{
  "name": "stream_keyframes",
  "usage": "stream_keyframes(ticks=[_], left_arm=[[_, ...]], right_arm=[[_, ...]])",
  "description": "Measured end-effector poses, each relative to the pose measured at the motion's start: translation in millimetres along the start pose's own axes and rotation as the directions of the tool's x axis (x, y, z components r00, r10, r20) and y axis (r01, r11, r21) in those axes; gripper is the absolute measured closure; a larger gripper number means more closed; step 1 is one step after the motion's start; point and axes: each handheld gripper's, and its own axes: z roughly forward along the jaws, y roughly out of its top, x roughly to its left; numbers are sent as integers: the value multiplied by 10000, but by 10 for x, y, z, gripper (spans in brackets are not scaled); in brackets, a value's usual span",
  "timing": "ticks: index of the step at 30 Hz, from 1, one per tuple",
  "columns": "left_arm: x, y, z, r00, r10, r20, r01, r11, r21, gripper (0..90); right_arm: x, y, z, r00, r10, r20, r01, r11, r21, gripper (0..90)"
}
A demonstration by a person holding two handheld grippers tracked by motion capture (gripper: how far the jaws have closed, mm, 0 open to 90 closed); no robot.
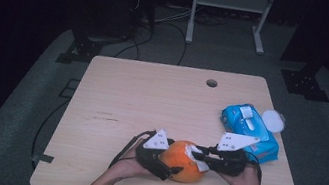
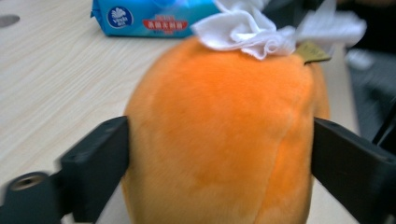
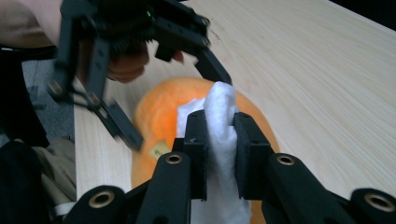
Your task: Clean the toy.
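**Orange plush between two grippers near the front edge**

The blue tissue pack [image 1: 250, 132] by the tabletop's right edge carries a round white logo and a red band of script too blurred to read. A small yellowish tag [image 2: 312, 52] on the orange plush [image 1: 183, 161] shows no legible writing.

The orange plush lies near the front edge, about midway along it, its long axis running roughly left to right.

The left gripper [image 1: 157, 160] straddles the plush's left end; its jaws flank the sides, and whether they press I cannot tell. The right gripper [image 3: 219, 149] is clamped on a white tissue [image 3: 221, 126] held against the plush's right end.

Bare wood lies behind toward the far edge, where a round hole [image 1: 211, 83] sits.
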Motion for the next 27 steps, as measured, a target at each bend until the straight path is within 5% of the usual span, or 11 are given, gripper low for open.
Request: stream_keyframes(ticks=[3, 5, 8, 9, 11, 13, 14, 16, 19, 23, 27], left_arm=[[-25, -16, -14, 9986, 263, -463, -276, 9993, -262, 238], [-36, 45, -69, 9950, 589, -802, -655, 9945, -815, 314], [-54, 114, -109, 9740, 1423, -1760, -1631, 9805, -1095, 327], [-39, 104, -104, 9754, 1412, -1694, -1599, 9818, -1022, 323], [4, 30, -63, 9828, 1181, -1418, -1290, 9891, -707, 291], [71, -18, -53, 9975, 209, -669, -265, 9961, -841, 192], [103, -21, -74, 9990, -184, -415, 141, 9947, -1017, 170], [148, -18, -101, 9970, -753, -189, 727, 9911, -1117, 168], [150, -50, -95, 9964, -790, -316, 752, 9913, -1083, 244], [184, -87, -103, 9950, -945, -325, 909, 9909, -990, 248], [276, -159, -129, 9913, -1300, -210, 1276, 9876, -910, 245]], right_arm=[[74, 40, 67, 9994, -229, 267, 226, 9997, 137, 764], [71, 95, 38, 9997, -153, 195, 158, 9995, -267, 765], [68, 186, -23, 9988, -246, 425, 275, 9974, -672, 765], [53, 190, -26, 9987, -184, 475, 218, 9972, -718, 765], [-9, 144, 12, 9988, -1, 492, 28, 9985, -545, 765], [-76, 54, 79, 9986, 213, 483, -200, 9994, -267, 765], [-103, 5, 108, 9986, 446, 301, -438, 9987, -260, 765], [-77, -25, 132, 9986, 445, 270, -437, 9986, -311, 765], [-15, 15, 121, 9979, -105, 637, 109, 9999, -50, 765], [-141, -84, 60, 9974, 492, 529, -483, 9987, -170, 764], [-222, -159, -4, 9921, 790, 979, -783, 9969, -111, 764]])
